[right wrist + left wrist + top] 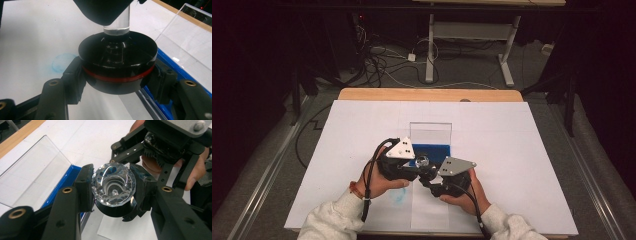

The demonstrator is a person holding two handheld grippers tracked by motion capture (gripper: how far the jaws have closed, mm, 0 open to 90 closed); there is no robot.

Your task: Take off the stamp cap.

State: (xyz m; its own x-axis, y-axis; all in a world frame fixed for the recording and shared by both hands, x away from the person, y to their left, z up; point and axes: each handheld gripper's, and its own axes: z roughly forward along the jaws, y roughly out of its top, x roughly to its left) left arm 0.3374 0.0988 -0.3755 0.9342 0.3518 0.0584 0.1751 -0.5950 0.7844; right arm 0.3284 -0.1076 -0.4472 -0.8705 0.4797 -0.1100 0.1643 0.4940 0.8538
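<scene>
A clear faceted knob (113, 183) with a round stem (116, 25) is clamped between the jaws of my left gripper (113, 187), which is shut on it. The stem reaches down into a black round cup with a red band (117, 65). My right gripper (117, 75) is shut on that cup from both sides. In the high view both grippers meet above the middle of the table: the left gripper (417, 165) beside the clear knob (422, 161), the right gripper (429, 176) just below it. The black cup (115, 211) shows under the knob.
A clear acrylic box with a blue base (430, 135) stands just behind the grippers. White paper (512, 150) covers the wooden table (427, 94). A blue smudge (398, 197) marks the paper near the left hand. A clear strip (429, 212) lies at the front.
</scene>
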